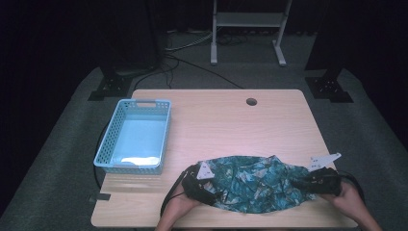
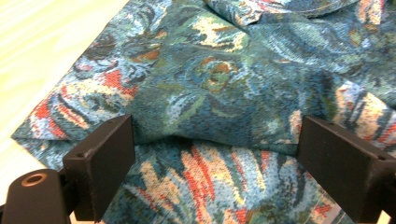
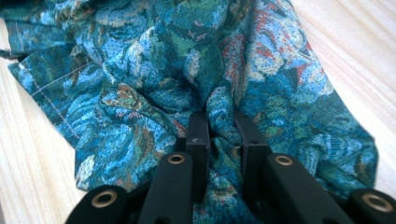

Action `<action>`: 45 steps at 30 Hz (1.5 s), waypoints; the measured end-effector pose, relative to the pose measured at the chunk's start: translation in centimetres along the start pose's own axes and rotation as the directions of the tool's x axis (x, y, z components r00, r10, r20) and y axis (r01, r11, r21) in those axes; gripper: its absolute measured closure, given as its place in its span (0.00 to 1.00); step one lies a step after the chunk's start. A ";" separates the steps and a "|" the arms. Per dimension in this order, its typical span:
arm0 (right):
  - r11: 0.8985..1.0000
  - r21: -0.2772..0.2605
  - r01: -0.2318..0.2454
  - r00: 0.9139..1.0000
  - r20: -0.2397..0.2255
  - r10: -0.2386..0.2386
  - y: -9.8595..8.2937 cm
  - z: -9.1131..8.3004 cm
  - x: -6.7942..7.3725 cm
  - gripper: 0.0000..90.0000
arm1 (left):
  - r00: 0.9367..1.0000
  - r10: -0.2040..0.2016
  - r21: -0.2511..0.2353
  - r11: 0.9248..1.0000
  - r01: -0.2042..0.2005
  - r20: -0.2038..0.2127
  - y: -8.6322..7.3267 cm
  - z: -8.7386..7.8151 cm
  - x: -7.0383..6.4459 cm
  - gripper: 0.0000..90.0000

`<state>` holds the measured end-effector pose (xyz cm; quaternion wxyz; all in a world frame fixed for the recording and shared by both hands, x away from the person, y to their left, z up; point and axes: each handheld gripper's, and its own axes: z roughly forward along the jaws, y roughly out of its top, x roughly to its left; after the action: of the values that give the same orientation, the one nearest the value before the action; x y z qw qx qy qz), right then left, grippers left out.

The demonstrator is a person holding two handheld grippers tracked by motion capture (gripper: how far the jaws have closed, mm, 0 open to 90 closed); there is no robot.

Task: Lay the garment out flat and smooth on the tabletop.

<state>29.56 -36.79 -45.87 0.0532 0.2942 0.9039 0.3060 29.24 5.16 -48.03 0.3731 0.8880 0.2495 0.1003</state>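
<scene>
At the far left of the wooden table sits a light blue perforated basket, well apart from the work. Nearer the person's edge, a teal patterned cloth with red and cream blotches lies spread and rumpled between the two tools. The left gripper rests at the cloth's left end; in its own view the jaws stand wide apart over the fabric, with nothing pinched between them. Across the cloth, the right gripper sits at the right end, held by a hand. In the right gripper view its jaws are drawn close together, clamping a bunched ridge of the cloth between them, with bare tabletop to either side.
</scene>
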 end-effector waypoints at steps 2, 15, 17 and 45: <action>1.000 -0.019 -0.011 1.000 0.003 0.011 -0.3 0.1 0.0 0.88 | 1.000 -0.005 0.002 1.000 0.005 -0.002 -0.1 -0.1 0.2 0.12; 0.992 -0.119 -0.043 0.999 -0.017 0.041 0.3 -3.0 -0.2 0.61 | 0.998 -0.050 -0.004 0.999 0.050 0.035 1.7 -2.1 0.3 0.12; 0.991 -0.130 -0.044 0.999 -0.018 0.042 0.5 -3.3 -0.2 0.61 | 0.999 -0.035 -0.008 0.999 0.035 0.036 2.3 -2.5 -0.1 0.12; 0.997 -0.037 -0.062 0.998 -0.023 0.061 2.0 2.3 1.4 0.55 | 0.989 0.019 0.085 0.996 -0.032 0.150 3.9 2.0 -3.7 0.31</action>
<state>30.01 -33.53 -46.47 0.0393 0.3174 0.8890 0.3278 28.20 -0.31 -46.57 0.3502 0.9115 0.2137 0.0274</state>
